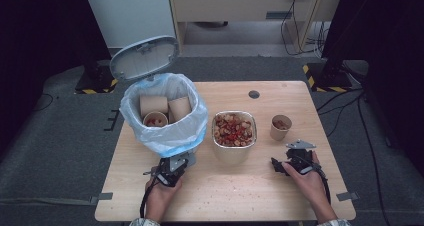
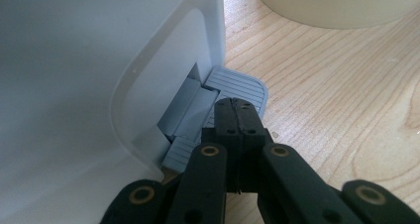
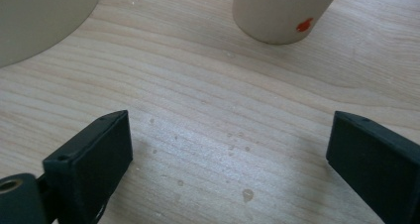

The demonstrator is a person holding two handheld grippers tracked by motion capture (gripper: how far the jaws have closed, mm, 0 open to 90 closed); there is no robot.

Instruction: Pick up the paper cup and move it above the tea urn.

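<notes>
A white pedal bin lined with a pale blue bag stands at the table's left, its grey lid raised. Three paper cups lie inside it. My left gripper is shut at the bin's foot. In the left gripper view its closed tips rest on the grey ribbed pedal beside the bin wall. My right gripper stands open on the right with nothing between its fingers. A paper cup holding food scraps stands just beyond it, red-stained near its base.
A round bowl of red and tan food stands mid-table between bin and cup; its side is at the upper left of the right gripper view. Bare wood with small specks lies in front of both hands. Dark floor surrounds the table.
</notes>
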